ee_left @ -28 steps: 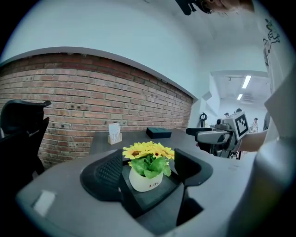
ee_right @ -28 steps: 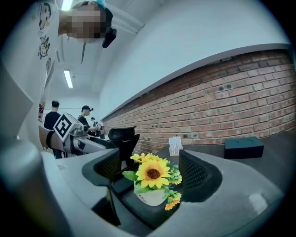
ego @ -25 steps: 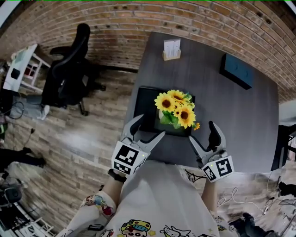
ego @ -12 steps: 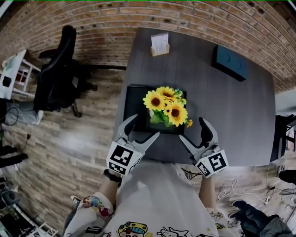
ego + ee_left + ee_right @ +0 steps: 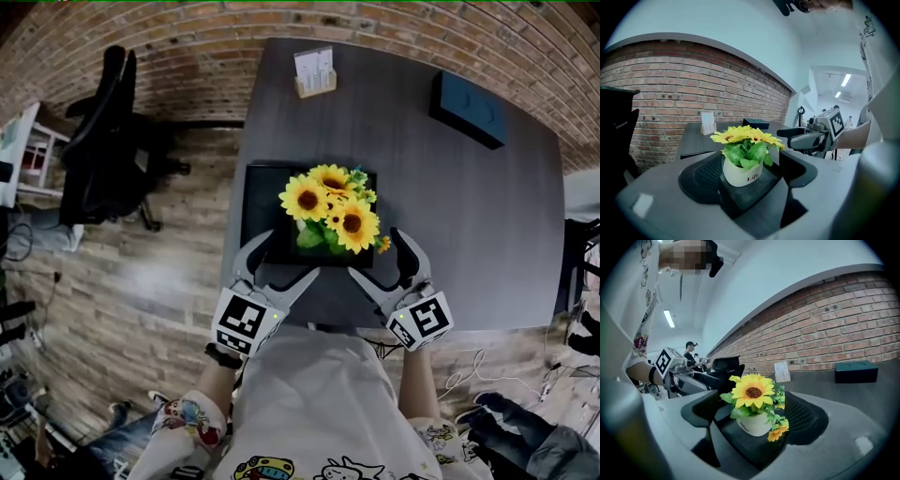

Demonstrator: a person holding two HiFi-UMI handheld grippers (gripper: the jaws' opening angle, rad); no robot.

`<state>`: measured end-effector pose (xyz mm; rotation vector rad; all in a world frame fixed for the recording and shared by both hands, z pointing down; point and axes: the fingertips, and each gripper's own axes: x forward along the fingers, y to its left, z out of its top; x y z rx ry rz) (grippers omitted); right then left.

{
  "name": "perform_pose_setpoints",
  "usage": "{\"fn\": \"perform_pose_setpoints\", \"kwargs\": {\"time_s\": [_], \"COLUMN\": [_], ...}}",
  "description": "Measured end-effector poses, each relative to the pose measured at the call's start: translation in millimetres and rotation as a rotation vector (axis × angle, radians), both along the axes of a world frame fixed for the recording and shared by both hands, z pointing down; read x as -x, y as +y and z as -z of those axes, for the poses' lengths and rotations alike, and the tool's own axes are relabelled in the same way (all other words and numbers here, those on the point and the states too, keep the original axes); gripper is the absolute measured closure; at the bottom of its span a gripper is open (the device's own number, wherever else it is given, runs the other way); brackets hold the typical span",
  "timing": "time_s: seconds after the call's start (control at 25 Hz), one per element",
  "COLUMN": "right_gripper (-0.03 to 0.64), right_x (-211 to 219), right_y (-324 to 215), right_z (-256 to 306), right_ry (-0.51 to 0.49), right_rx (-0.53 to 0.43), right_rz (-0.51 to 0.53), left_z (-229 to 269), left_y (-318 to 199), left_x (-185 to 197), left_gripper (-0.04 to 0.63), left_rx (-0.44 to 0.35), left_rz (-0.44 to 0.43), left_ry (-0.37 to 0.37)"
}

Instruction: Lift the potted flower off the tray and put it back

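Note:
A white pot of yellow sunflowers (image 5: 330, 208) stands upright on a black tray (image 5: 258, 187) on the dark grey table (image 5: 450, 216). My left gripper (image 5: 278, 265) is at the tray's near left corner, my right gripper (image 5: 384, 265) at its near right corner. Both point at the pot from either side and their jaws are opening. In the left gripper view the pot (image 5: 742, 171) sits ahead between the wide jaws of the left gripper (image 5: 747, 161), apart from the pads. From the right gripper (image 5: 754, 411) the pot (image 5: 754, 423) also shows untouched.
A card holder (image 5: 314, 72) stands at the table's far edge and a dark blue box (image 5: 472, 108) lies at the far right. A black office chair (image 5: 103, 141) is on the wooden floor to the left. The table's near edge runs just under both grippers.
Both grippers have come forward and lower toward the tray, so their tips now flank the pot's near side. Their jaws stand a little wider. The pot has not moved.

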<state>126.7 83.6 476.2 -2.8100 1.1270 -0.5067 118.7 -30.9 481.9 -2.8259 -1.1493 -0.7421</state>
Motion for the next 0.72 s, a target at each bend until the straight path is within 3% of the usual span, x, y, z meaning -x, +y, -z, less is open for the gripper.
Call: {"fn": "perform_pose_setpoints", "kwargs": {"time_s": [0.72], "right_gripper": [0.161], "right_x": [-27], "right_y": [-33], "right_z": [-57], "right_ry": [-0.036], "right_rx": [0.069], "right_rz": [0.070], "left_z": [-49], "left_y": [1], "left_x": [-14], "left_gripper": [0.204], "left_rx": [0.007], "left_rz": [-0.029], "left_ry": [-0.044]}}
